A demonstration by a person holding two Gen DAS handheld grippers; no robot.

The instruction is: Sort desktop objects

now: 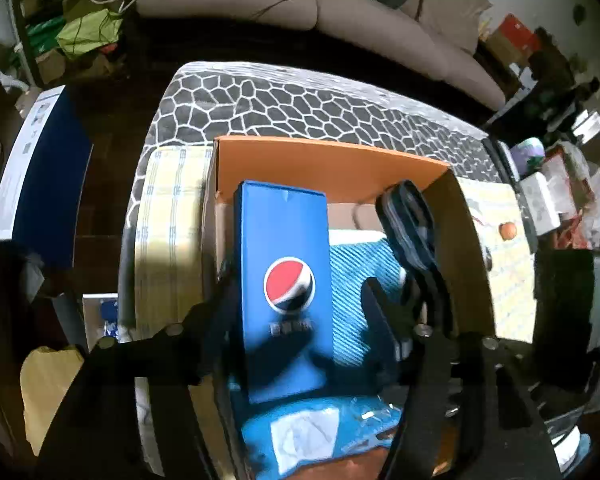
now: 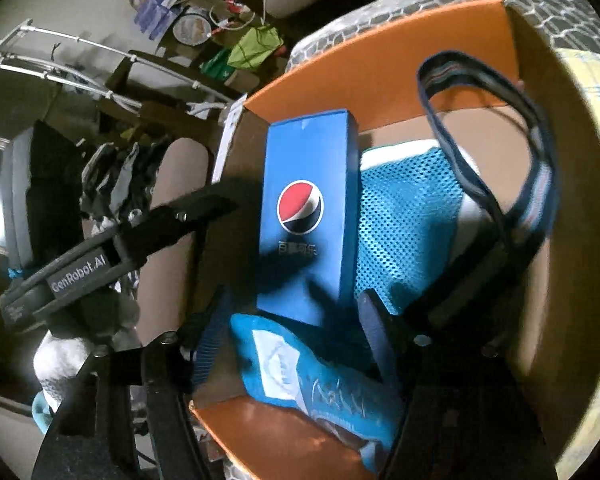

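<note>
An open cardboard box (image 1: 332,160) with orange inner flaps stands on a table covered by a grey cloth with a white cell pattern (image 1: 300,100). Inside the box, a tall blue carton with a red, white and blue round logo (image 1: 286,280) lies toward the left side, its long axis running from near to far. To its right lies a teal mesh item (image 1: 364,276), and a dark strap loop (image 1: 412,224) rests against the right wall of the box. A blue packet with a white label (image 1: 304,436) lies at the near end, just below the carton. The left gripper (image 1: 296,300) hangs over the carton with its jaws apart, one finger on each side of the carton; the pads do not press on it. The right gripper (image 2: 292,320) is positioned over the near end of the same carton, jaws likewise apart and holding nothing. A small orange ball (image 1: 508,231) sits on the yellow mat right of the box.
</note>
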